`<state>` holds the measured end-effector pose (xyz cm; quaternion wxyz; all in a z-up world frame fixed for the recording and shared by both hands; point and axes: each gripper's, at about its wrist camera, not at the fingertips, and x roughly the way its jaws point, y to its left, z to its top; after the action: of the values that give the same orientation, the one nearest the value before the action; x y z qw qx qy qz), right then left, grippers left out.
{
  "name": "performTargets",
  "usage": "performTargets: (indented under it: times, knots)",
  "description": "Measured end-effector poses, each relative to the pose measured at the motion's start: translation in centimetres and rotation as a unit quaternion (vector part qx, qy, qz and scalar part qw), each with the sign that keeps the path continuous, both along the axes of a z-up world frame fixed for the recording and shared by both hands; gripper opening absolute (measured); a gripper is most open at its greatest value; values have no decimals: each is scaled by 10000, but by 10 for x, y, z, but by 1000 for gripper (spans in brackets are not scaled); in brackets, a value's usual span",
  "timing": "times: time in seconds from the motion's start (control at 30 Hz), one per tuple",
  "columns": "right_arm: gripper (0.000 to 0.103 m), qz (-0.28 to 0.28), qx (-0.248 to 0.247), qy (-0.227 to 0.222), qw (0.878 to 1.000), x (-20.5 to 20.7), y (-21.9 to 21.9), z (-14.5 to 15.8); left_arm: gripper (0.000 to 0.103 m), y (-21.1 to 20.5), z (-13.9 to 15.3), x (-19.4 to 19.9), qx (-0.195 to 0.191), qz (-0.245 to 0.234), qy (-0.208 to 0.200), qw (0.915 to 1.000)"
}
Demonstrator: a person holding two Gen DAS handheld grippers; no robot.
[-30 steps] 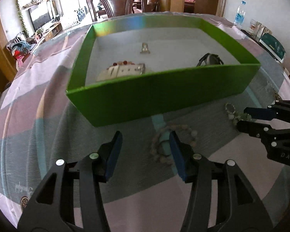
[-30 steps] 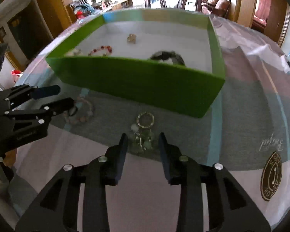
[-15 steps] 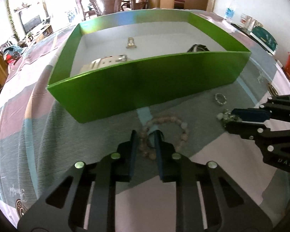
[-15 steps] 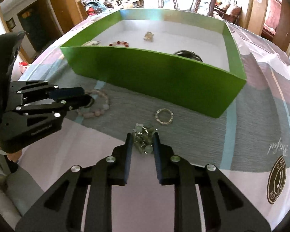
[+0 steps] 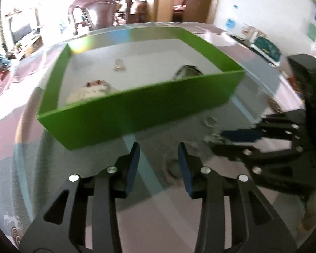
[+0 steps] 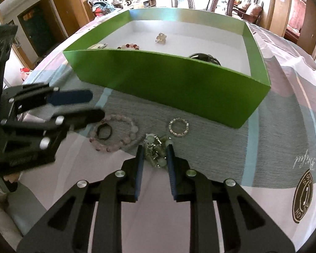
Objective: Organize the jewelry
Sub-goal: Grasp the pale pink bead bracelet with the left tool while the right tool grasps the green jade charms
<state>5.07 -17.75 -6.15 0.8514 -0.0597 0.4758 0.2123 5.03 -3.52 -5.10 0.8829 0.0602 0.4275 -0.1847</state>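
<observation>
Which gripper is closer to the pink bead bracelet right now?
Left. The left gripper, open, hangs at the pink bead bracelet's left edge. The right gripper sits beside its other side, closed on the green bead cluster.

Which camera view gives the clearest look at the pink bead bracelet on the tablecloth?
The right wrist view: the pink bead bracelet lies sharp and whole there, a small black ring inside its loop, next to the left gripper. In the left wrist view it is only a motion-blurred smear by the open jaws.
</observation>
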Motion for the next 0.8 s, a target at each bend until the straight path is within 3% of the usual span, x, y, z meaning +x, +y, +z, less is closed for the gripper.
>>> performTargets:
  times: [0.1, 0.3, 0.4, 0.57, 0.7, 0.8]
  knots:
    - [22, -2, -34, -25, 10000, -1, 1, 0, 35, -7, -10, 3, 228, -87, 123, 9996]
    - [22, -16, -29, -20, 10000, -2, 1, 0, 34, -12, -13, -3, 500, -201, -58, 9985]
    - [22, -38, -53, -28, 10000, -1, 0, 1, 17, -6, -11, -1, 559, 34, -41, 9984]
    - [22, -60, -69, -31, 10000, 0, 0, 0, 6, 26, -7, 11, 412, 863, 160, 9953]
    - [22, -74, -69, -31, 9999, 1, 0, 0, 11, 36, -10, 18, 283, 944, 296, 9947]
    - [23, -162, -74, -24, 9998, 3, -3, 0, 13, 31, -12, 15, 472, 893, 208, 9947]
